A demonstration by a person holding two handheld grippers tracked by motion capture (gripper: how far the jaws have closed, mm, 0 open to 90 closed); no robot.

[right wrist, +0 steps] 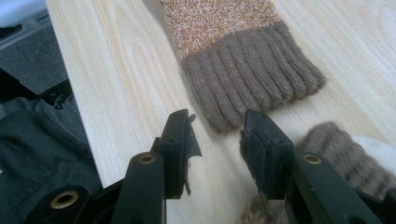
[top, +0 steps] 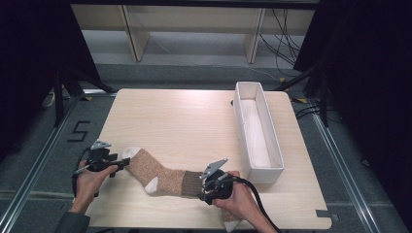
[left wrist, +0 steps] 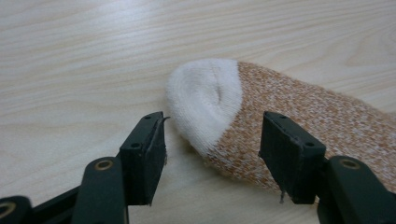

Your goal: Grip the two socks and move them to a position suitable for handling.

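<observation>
I'm holding both claws released over the sock [top: 163, 173] lying on the counter [top: 184, 121]: left claw [left wrist: 212, 154] straddling its toe, right claw [right wrist: 217, 140] at its cuff.

It looks like a lab: black curtains [top: 29, 58] around the table [top: 184, 116], loose cables [top: 284, 39], metal floor rails [top: 340, 160].

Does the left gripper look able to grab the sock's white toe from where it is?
Probably yes. The left gripper has its jaws open, with the white toe of the sock lying flat just ahead on the bare table; nothing stands between.
</observation>
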